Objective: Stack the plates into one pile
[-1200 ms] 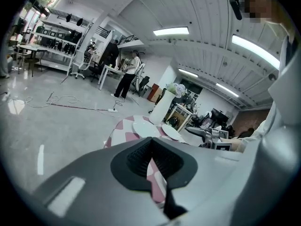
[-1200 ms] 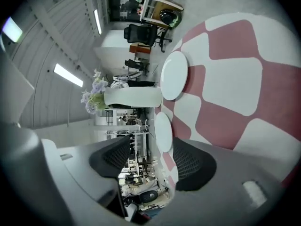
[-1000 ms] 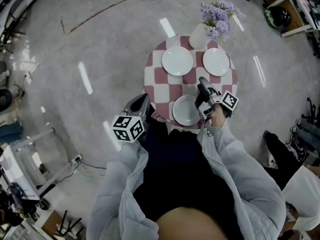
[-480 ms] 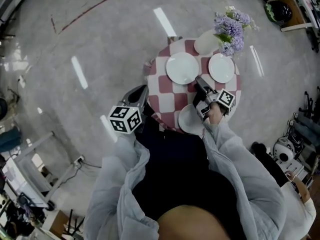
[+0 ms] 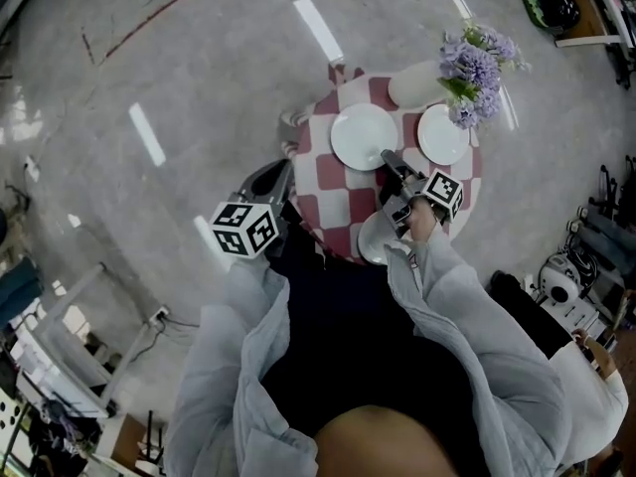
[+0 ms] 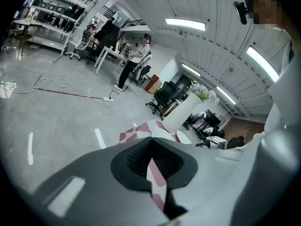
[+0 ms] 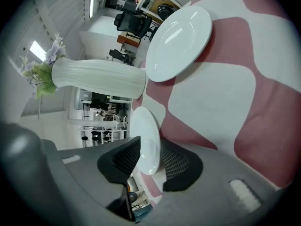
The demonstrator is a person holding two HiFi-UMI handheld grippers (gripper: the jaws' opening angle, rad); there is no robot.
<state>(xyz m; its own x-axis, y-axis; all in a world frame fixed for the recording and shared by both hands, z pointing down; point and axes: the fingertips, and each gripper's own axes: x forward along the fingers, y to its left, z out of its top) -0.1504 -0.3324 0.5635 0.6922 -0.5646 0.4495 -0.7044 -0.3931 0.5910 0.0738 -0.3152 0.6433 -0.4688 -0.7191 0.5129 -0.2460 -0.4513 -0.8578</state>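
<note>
Three white plates lie on a small round table (image 5: 320,172) with a red-and-white check cloth. The middle plate (image 5: 360,135) has its near rim (image 7: 146,128) between the pads of my right gripper (image 5: 390,159) (image 7: 149,147), whose jaws have just been closing and now grip that rim. The right plate (image 5: 443,134) (image 7: 181,36) lies beside it. The near plate (image 5: 371,240) is partly hidden under my right hand. My left gripper (image 5: 276,181) (image 6: 151,142) hovers off the table's left edge, shut and holding nothing.
A white vase (image 5: 412,85) (image 7: 99,77) with purple flowers (image 5: 479,63) stands at the table's far edge, close behind the two far plates. Grey floor surrounds the table. Office chairs, desks and people show far off in the left gripper view.
My right gripper has moved forward from beside the near plate to the middle plate's rim, and its jaws have narrowed around it. The left gripper has drifted closer to the table's edge.
</note>
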